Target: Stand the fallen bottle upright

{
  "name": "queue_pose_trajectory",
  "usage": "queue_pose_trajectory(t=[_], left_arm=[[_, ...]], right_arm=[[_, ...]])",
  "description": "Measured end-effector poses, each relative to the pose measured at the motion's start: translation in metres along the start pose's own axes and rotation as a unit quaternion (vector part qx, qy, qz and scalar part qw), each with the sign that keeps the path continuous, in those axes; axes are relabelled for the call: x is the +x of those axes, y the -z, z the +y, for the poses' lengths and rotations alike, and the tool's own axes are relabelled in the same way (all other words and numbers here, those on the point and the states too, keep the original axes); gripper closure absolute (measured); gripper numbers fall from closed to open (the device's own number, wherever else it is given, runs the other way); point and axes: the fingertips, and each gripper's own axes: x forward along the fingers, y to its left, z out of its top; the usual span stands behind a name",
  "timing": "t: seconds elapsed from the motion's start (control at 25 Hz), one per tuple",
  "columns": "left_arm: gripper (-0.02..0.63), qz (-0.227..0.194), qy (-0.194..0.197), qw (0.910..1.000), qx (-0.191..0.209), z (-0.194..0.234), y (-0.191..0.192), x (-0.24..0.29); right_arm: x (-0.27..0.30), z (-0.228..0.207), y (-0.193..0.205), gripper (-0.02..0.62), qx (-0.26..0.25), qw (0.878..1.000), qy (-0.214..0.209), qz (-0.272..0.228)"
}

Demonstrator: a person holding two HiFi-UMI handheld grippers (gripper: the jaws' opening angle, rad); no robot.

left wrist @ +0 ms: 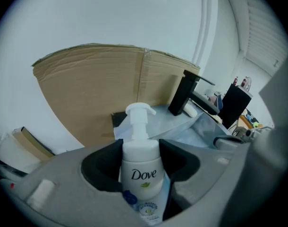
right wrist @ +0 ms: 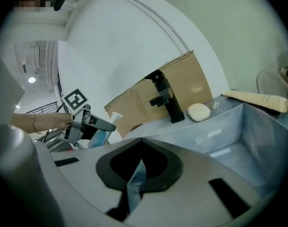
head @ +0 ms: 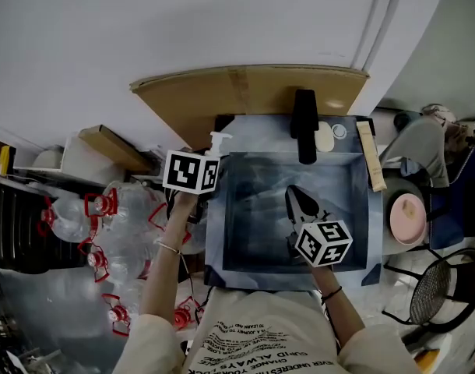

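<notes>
The left gripper has its fingers closed on the white plastic pump bottle. One dark pad presses each side of the body just under the shoulder, and the pump head sticks out past the fingertips. Gripping it that high looks deliberate to me, since it leaves the base free to be set down.

In the right gripper view the bottle leans, with its pump tipped up and over toward the black tap, so I'd say it is not yet truly upright. Its base is hidden below the fingers, and I cannot tell whether it rests on anything.

Past the left fingertips the brown cardboard sheet stands against the wall. Off to their right lies the blue-grey sink.

The right gripper hangs low over that sink, its fingers drawn together to a thin slit with nothing between them. The tap and a white soap bar sit well beyond their tips. It seems parked there to keep clear, though near enough to steady the bottle if wanted.

What I'd expect next is the base coming down flat on the bench by the sink's corner before the grip loosens. It is a tall, narrow bottle with a pump on top, so it would topple easily if let go while tilted.
</notes>
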Motion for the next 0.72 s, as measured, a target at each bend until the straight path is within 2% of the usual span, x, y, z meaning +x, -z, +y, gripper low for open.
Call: queue_pose_trajectory(t=[0.24, 0.4, 0.56, 0.72], left_arm=[[0.364, -0.058, 0.008, 0.9983, -0.008, 0.003, -0.019, -0.016], [0.364, -0.118, 0.017, 0.9928, -0.006, -0.001, -0.038, -0.015], [0.364, -0.191, 0.030, 0.9811, -0.003, -0.012, -0.062, -0.011], [0.364, -0.267, 0.030, 0.9631, 0.009, -0.023, -0.084, -0.004]], right_arm=[[-0.008, 0.001, 0.004, 0.592, 0.002, 1.000, 0.008, -0.001], [-0.017, 0.001, 0.004, 0.592, 0.000, 1.000, 0.017, -0.003], [-0.028, -0.002, 0.004, 0.592, 0.002, 1.000, 0.029, -0.007], [-0.034, -0.004, 0.002, 0.592, -0.001, 0.999, 0.036, -0.010]])
